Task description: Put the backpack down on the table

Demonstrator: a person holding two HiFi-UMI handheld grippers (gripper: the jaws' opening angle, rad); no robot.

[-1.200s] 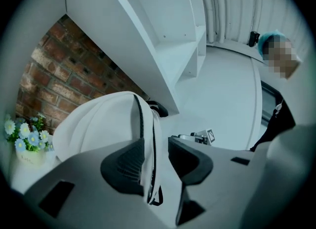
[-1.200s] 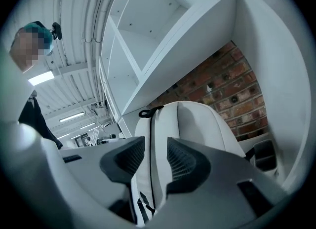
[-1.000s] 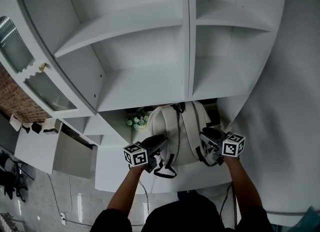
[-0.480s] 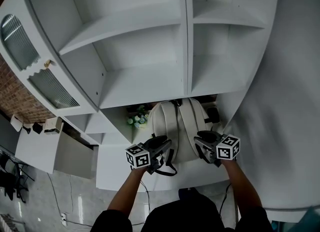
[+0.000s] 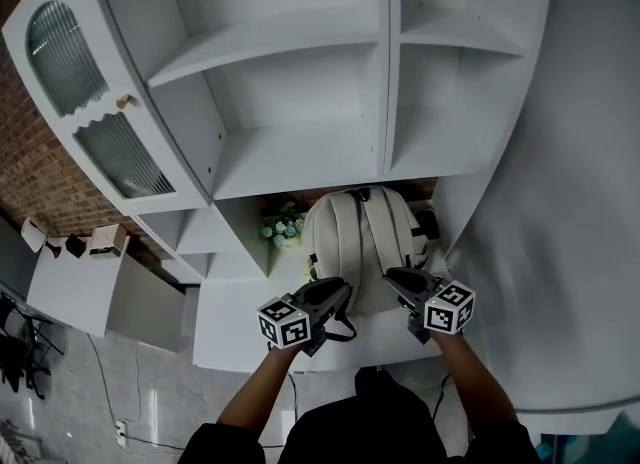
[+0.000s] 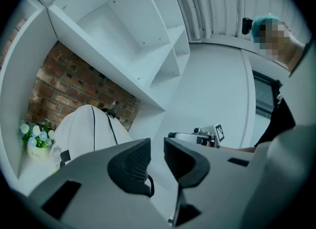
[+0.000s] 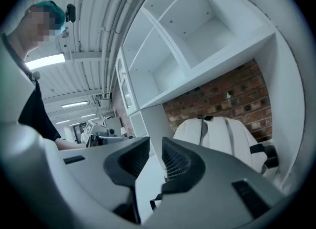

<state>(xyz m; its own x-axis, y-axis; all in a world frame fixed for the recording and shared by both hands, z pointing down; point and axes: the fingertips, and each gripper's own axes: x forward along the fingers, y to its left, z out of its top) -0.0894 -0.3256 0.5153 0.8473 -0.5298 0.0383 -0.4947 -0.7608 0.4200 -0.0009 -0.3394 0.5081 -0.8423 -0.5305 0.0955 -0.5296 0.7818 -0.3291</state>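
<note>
Two hand-held grippers showed low in the head view, and neither held anything. The left gripper (image 5: 333,297) and the right gripper (image 5: 396,278) each had jaws closing to a narrow gap, with only air between the pads. One white backpack (image 5: 360,242) stood upright on the white table (image 5: 235,327) at the frame's centre, just above both grippers, its back toward a brick wall (image 6: 74,82). The gripper bodies hid its base in both gripper views. Whether the dark strap loop (image 5: 345,332) by the left gripper touched that gripper could not be told. One small bunch of flowers (image 5: 283,227), too blurred to identify, sat left of the pack under the shelf unit (image 5: 300,142). Two pale shoulder straps ran down the pack.
</note>
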